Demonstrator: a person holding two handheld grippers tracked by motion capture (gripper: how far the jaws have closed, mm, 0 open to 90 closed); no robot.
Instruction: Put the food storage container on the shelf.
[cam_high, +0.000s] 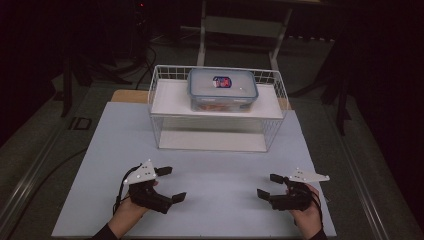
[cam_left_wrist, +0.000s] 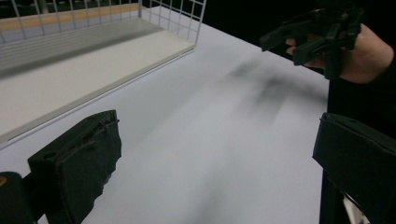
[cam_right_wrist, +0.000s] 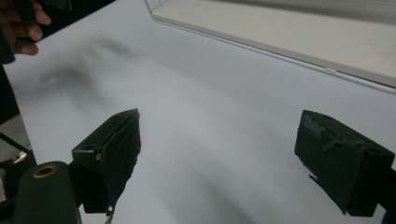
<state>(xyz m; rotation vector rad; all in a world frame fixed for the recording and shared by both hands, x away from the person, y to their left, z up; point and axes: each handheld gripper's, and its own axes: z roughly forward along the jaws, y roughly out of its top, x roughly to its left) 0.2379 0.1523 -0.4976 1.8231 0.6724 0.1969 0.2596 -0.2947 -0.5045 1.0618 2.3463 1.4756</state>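
Clear plastic, with a blue rim around its lid, is making up the lidded box (cam_high: 222, 90) that is sitting on the upper shelf of the white wire rack (cam_high: 158, 87) at the far middle of the counter (cam_high: 220, 175). Something reddish is showing through the box wall, but it is too dim and small to identify. A red and blue label is lying on the lid; its writing is too small to read.

Darkness is swallowing the room beyond the counter, so the pale frame standing behind the rack is hard to make out. The rack's lower shelf (cam_left_wrist: 70, 74) is lying bare in the left tool view, cut off at the top edge.

At the near left, the left tool (cam_high: 170, 184) is resting in the person's hand with its 2 jaws spread wide and gripping nothing. At the near right, the right tool (cam_high: 266, 185) is likewise released, jaws apart and empty. Both are pointing inward across the bare counter, well apart from each other and from the box. Wire mesh is standing between them and the rack's shelves. In the right tool view, fingertips (cam_right_wrist: 28, 25) of the other hand are cut off at the top left corner.
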